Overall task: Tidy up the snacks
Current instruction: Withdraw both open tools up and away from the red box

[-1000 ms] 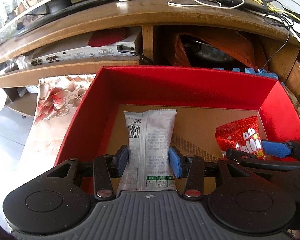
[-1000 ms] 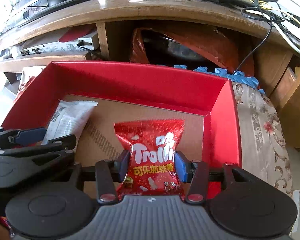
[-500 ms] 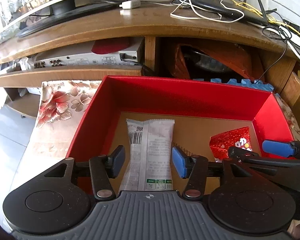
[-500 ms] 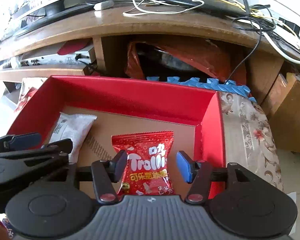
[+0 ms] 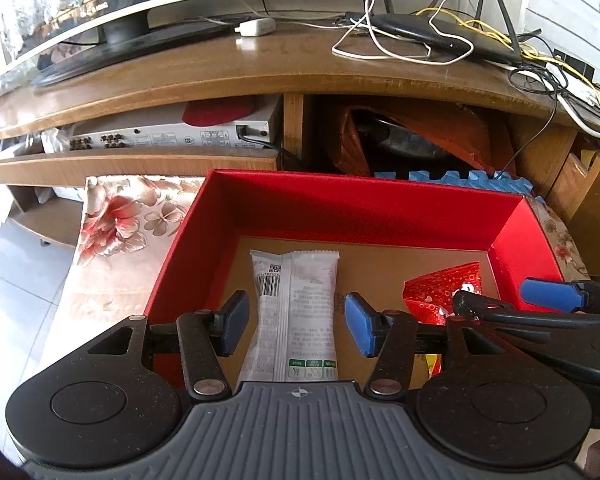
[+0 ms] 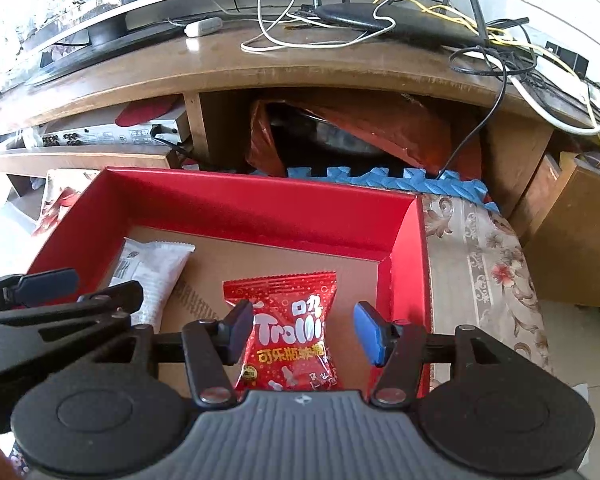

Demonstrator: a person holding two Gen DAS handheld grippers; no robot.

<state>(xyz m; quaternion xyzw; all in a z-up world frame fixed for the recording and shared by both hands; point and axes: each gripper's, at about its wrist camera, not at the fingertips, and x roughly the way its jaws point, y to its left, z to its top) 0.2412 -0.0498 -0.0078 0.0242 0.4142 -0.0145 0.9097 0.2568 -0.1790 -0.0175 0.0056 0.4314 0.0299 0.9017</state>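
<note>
A: Where are the snacks seen?

B: A white snack packet [image 5: 294, 316] is shown lying flat on the cardboard floor of a red box [image 5: 364, 216], towards its left side, barcode end pointed at the far wall. A red Trolli gummy bag [image 6: 290, 334] is shown flat on the same floor, near the box's right wall. The two packs are set apart, with bare cardboard between them.

A: And the tongs?

B: The left gripper [image 5: 296, 322] is held over the white packet, its blue pads parted to either side, with a gap visible on both sides; nothing is gripped. The right gripper [image 6: 304, 330] is poised over the Trolli bag in the same way. Its jaws have just been opened, as have the left's. The bag lies loose between the pads, though the left pad is seen at its edge and contact there cannot be ruled out.

A: What surrounds the box?

B: The box is seen resting on a floral cloth [image 5: 116, 220], in front of a wooden TV stand [image 5: 260, 68]. A silver audio unit [image 5: 172, 136] is shelved beneath, and a router [image 5: 432, 36] with tangled cables is pictured on top.
</note>
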